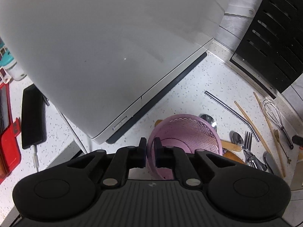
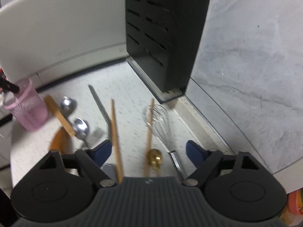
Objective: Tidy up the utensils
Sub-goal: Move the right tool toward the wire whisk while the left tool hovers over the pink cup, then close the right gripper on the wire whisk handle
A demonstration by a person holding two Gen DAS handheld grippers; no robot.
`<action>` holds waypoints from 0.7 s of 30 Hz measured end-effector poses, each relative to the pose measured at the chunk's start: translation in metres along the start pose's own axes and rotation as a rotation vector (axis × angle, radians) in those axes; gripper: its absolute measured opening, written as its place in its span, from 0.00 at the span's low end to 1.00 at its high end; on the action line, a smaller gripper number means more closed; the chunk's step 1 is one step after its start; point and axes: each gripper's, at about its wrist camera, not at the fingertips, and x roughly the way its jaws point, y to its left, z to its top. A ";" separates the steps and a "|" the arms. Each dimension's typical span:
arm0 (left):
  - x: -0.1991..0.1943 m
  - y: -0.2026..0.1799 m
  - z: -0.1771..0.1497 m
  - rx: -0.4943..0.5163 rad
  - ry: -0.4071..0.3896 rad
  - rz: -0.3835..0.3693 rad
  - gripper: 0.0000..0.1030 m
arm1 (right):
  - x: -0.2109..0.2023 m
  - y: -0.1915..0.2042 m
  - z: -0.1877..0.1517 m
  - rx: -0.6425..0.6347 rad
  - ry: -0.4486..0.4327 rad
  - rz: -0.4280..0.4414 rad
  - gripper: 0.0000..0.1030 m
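Observation:
My left gripper (image 1: 150, 143) is shut on the near rim of a pink mesh utensil cup (image 1: 181, 132), one black finger inside it and one outside. The cup (image 2: 28, 107) stands at the far left of the right wrist view. Loose on the speckled counter lie a bent metal straw (image 2: 100, 104), two wooden chopsticks (image 2: 115, 136), a wire whisk (image 2: 157, 121), a gold spoon (image 2: 154, 157), two steel spoons (image 2: 81, 127), a fork (image 1: 248, 138) and a wooden spatula (image 2: 58, 115). My right gripper (image 2: 149, 149) hangs open over a chopstick, the gold spoon and the whisk handle, gripping nothing.
A big white appliance (image 1: 94, 47) fills the counter behind the cup. A black slotted rack (image 2: 162, 28) stands against the grey wall (image 2: 246, 56) at the back right. A black phone on a cable (image 1: 33, 117) and a red object (image 1: 7, 147) lie left.

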 end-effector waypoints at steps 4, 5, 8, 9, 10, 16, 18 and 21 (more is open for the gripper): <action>0.001 -0.002 0.000 0.005 -0.002 -0.016 0.08 | 0.018 -0.015 0.008 -0.029 0.061 0.004 0.64; 0.001 -0.003 0.001 0.006 -0.003 -0.017 0.08 | 0.023 -0.017 0.011 -0.041 0.074 0.008 0.64; 0.002 -0.004 0.001 0.004 -0.004 -0.029 0.08 | 0.039 -0.020 0.020 -0.088 0.119 0.037 0.64; 0.003 -0.004 0.002 0.004 -0.004 -0.030 0.08 | 0.045 -0.020 0.023 -0.108 0.140 0.044 0.64; 0.003 -0.003 0.002 0.003 -0.004 -0.032 0.08 | 0.051 -0.020 0.027 -0.126 0.157 0.045 0.63; 0.004 -0.004 -0.001 0.008 -0.001 -0.032 0.08 | 0.082 -0.019 0.048 -0.149 0.247 0.097 0.62; 0.005 -0.004 -0.003 0.014 0.000 -0.034 0.08 | 0.088 -0.016 0.055 -0.173 0.263 0.090 0.62; 0.005 -0.005 -0.003 0.021 0.001 -0.038 0.08 | 0.098 -0.014 0.061 -0.192 0.288 0.110 0.62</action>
